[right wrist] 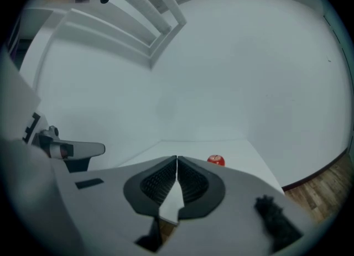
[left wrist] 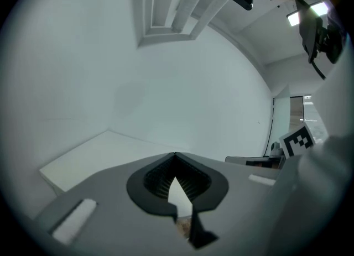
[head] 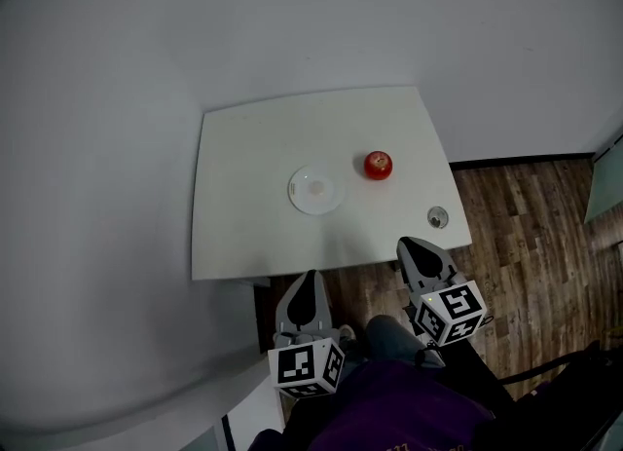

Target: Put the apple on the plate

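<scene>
We see the apple [head: 378,165] sitting stem-up on the white counter [head: 243,235], just to the right of the plate [head: 316,190] and not touching it. The plate lies near the counter's middle. A small round object [head: 438,216] rests by the front right corner, apart from the apple. Our right tool [head: 410,245] is at the counter's front edge near that corner, its jaws pressed together with nothing between them. Our left tool [head: 310,277] is at the same edge further left, its jaws likewise closed and empty. Wooden floor [head: 531,235] shows to the right. Both tools are well apart from the apple.
</scene>
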`<move>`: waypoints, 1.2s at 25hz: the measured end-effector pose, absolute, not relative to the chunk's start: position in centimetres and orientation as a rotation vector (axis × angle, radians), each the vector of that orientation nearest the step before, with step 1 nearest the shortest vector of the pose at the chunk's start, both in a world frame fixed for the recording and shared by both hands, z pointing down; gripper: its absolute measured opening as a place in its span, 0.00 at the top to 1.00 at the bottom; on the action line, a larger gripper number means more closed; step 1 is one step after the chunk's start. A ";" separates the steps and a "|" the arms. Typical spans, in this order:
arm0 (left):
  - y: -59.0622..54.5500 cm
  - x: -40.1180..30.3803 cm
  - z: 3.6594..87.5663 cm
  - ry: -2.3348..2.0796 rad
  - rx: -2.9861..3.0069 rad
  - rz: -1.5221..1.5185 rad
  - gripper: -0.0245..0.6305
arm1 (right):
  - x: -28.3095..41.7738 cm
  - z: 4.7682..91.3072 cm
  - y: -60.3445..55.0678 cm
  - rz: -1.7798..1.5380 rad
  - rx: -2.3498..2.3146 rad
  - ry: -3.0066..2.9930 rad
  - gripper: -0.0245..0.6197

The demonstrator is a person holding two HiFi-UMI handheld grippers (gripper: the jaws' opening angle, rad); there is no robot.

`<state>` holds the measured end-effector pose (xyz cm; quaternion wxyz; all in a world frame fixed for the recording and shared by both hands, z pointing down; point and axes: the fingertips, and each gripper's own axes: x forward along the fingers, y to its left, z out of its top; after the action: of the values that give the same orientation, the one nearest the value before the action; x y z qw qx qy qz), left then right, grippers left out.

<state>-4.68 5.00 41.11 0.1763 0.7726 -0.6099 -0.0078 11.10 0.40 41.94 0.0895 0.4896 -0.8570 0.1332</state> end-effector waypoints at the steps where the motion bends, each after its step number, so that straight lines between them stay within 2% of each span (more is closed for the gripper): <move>1: 4.8 -4.8 41.3 -1.726 2.182 -0.020 0.95 | 11.1 42.1 0.1 0.396 1.457 -2.544 0.95; 18: -5.9 -4.3 42.5 -1.771 2.119 0.009 0.95 | 11.0 44.9 -12.5 0.405 1.270 -2.527 0.94; 21: -7.3 -3.9 42.6 -1.796 2.092 0.017 0.95 | 11.2 45.5 -14.6 0.390 1.229 -2.526 0.83; 30: -10.6 -3.4 43.1 -1.853 2.030 0.026 0.95 | 11.9 49.3 -19.8 0.342 1.101 -2.437 0.64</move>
<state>-3.44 -10.62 43.11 0.1952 0.7242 -0.6613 0.0092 11.94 -19.83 49.33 0.2210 0.3982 -0.8817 0.1236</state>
